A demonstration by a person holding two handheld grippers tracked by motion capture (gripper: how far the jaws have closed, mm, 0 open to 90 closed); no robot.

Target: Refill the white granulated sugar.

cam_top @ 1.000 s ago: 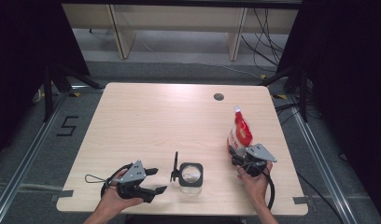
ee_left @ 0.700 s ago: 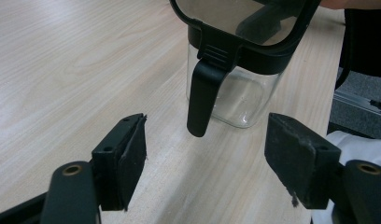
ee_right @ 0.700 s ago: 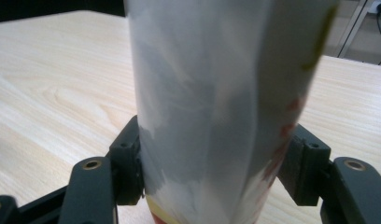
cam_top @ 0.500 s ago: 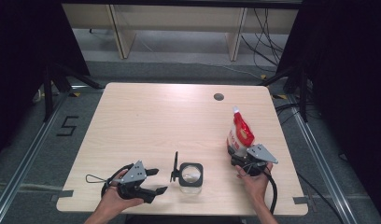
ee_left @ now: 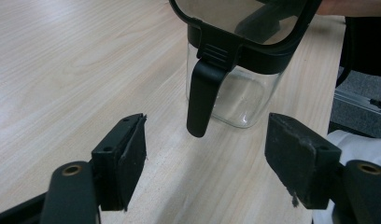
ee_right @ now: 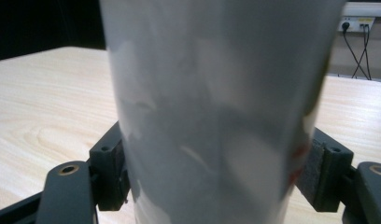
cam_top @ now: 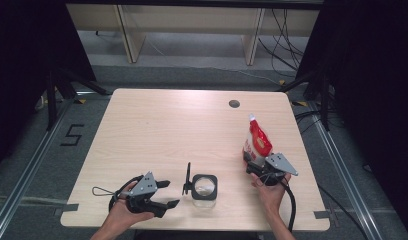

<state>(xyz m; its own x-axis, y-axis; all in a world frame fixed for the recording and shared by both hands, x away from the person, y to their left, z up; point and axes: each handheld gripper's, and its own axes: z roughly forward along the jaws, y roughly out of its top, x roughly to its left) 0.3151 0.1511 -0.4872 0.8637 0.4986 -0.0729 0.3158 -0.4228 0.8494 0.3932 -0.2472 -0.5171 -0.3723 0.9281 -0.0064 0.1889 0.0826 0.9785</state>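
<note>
A red and white pouch (cam_top: 257,140) stands upright near the table's right edge. My right gripper (cam_top: 255,162) has it by the lower part. In the right gripper view the pouch (ee_right: 216,93) takes up the whole gap and both pads (ee_right: 109,172) lie against its sides; the jaws have just been opening. A clear jar (cam_top: 204,187) with a black-framed lid stands near the front edge. My left gripper (cam_top: 170,193) rests open on the table just left of it. In the left gripper view a black latch (ee_left: 200,102) hangs down the jar (ee_left: 235,93) ahead of the open jaws (ee_left: 206,140), apart from them.
The wooden table (cam_top: 167,130) has a round cable hole (cam_top: 234,104) at the back right. Cables trail from both grippers over the front edge. Dark curtains flank the table, and a floor rail (cam_top: 342,165) runs along its right side.
</note>
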